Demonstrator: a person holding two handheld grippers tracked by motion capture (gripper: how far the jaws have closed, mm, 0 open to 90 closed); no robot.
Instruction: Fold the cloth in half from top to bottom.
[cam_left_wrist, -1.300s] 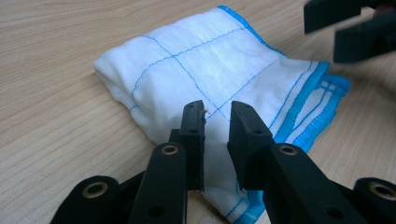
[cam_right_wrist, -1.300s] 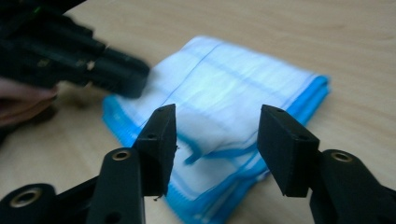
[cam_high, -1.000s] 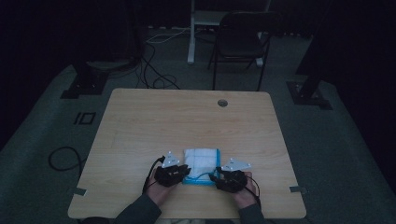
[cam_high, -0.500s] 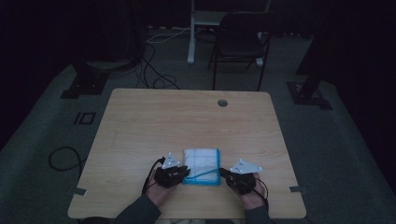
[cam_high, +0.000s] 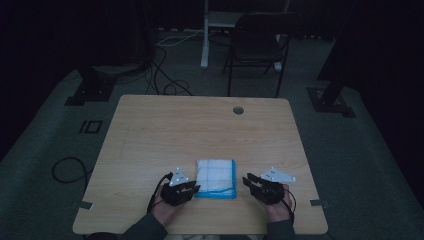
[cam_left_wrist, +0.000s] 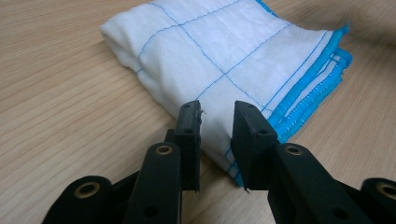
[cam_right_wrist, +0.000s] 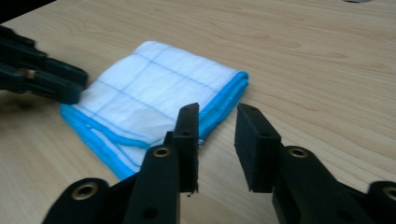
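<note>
A folded white cloth (cam_high: 216, 177) with thin blue grid lines and a bright blue stitched hem lies flat on the wooden table (cam_high: 200, 130), close to the near edge and a little right of the middle. Its stacked hemmed edges face the near side and the right; the left side is a soft rounded fold.

The left gripper (cam_high: 183, 190) sits at the cloth's near left corner. In the left gripper view its jaws stand apart, having just been opening, with the cloth's folded edge (cam_left_wrist: 224, 70) right beneath and beyond their tips; nothing is pinched between them, though whether the tips brush the fabric I cannot tell.

The right gripper (cam_high: 262, 188) rests just off the cloth's right edge, clear of it, with a strip of bare wood between. Its jaws also stand apart, having just been opening, and hold nothing; from the right gripper view the cloth (cam_right_wrist: 154, 102) lies ahead and to the left, with the other gripper's dark jaws (cam_right_wrist: 42, 74) at its far corner.

Beyond the cloth the tabletop is bare wood out to a small round cable hole (cam_high: 238, 110) near the far edge. A chair (cam_high: 255, 47) stands on the floor past the table.
</note>
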